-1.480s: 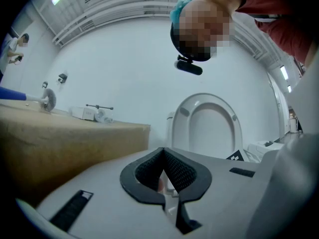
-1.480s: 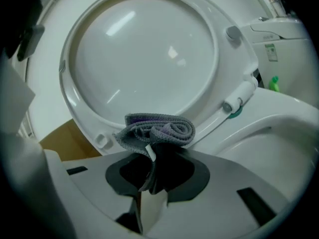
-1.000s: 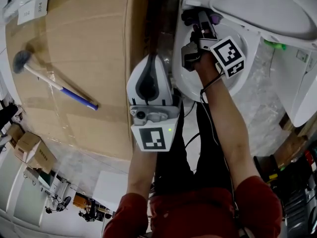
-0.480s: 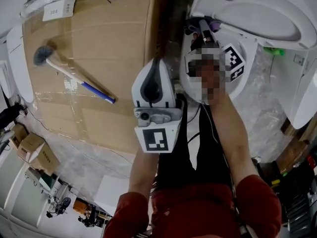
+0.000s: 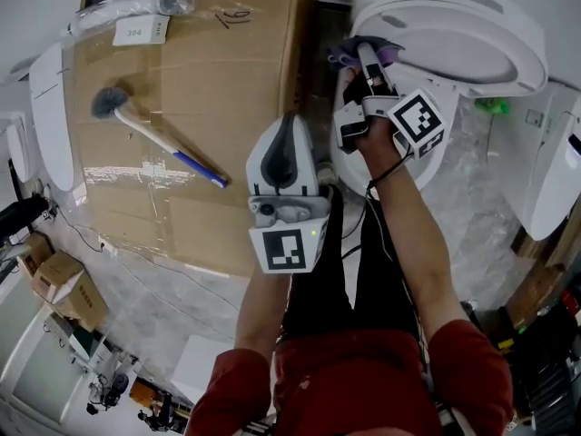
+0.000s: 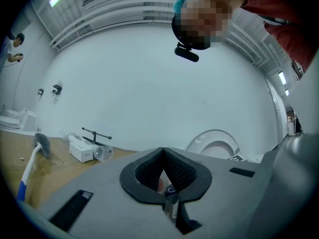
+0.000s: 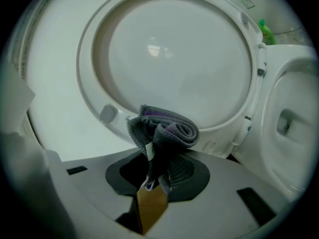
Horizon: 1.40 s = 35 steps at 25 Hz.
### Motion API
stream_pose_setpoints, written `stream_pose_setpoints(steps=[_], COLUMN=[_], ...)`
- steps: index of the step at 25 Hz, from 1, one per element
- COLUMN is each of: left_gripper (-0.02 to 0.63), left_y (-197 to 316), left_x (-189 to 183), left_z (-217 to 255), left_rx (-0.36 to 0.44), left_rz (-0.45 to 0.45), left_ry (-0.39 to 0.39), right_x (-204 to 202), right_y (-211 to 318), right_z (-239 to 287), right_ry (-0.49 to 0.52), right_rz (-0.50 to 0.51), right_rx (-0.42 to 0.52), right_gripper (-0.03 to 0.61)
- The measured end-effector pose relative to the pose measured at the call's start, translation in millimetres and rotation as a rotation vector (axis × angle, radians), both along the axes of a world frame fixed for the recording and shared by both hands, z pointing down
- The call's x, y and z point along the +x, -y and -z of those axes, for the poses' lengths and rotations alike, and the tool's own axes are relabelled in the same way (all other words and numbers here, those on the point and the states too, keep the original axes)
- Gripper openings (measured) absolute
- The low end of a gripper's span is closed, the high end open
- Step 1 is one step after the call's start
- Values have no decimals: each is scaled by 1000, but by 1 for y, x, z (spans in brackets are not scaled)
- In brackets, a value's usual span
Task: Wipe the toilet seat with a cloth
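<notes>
A white toilet stands at the upper right, its seat and lid (image 5: 454,39) raised over the bowl (image 5: 445,157). My right gripper (image 5: 365,60) is shut on a bunched grey and purple cloth (image 5: 349,54), which rests against the left edge of the raised seat. The right gripper view shows the cloth (image 7: 164,128) sticking out of the jaws (image 7: 158,176), right before the round raised seat (image 7: 169,59). My left gripper (image 5: 282,127) hangs beside the bowl, pointing up, shut and holding nothing (image 6: 163,169).
A large cardboard sheet (image 5: 227,80) lies left of the toilet, with a blue-handled toilet brush (image 5: 154,139) and a wrapped tube (image 5: 136,3) on it. Another white fixture (image 5: 556,180) stands at the right, with a green object (image 5: 495,105) before it. Small boxes (image 5: 59,284) sit lower left.
The head view has shifted, so the cardboard and brush appear lower and further right. The right gripper stays with the cloth at the seat's edge. The left gripper has barely moved.
</notes>
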<state>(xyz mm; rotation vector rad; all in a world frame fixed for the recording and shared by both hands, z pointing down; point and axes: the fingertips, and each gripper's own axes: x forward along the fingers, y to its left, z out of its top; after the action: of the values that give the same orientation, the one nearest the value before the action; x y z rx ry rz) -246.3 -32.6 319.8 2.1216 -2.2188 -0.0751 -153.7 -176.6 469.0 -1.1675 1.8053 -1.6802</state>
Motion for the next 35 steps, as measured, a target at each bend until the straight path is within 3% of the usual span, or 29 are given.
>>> stream_pose_setpoints(steps=[8,11,19,25,29,35], left_gripper=[11,11,11,11,11,11], left_y=[1,5,10,14,18,28], left_x=[0,1,8,23,37,61], left_z=[47,62,89,98,108,120], left_rx=[34,45,68,63,65,80], left_rz=[1,-4,-28,-43,-59,-90], left_ry=[9,18,52,50,53,65], right_x=[-1,-2,1,8,21,61], right_y=[6,6,1,6,10,16], right_z=[80,94,115,153,165,187], right_ry=[-153,-223,-668,-917,-973,-980], right_rz=[74,120,296,352,365,314], right_rx=[165,180,371,560,582,612], right_gripper=[86,86,86,86,86,86])
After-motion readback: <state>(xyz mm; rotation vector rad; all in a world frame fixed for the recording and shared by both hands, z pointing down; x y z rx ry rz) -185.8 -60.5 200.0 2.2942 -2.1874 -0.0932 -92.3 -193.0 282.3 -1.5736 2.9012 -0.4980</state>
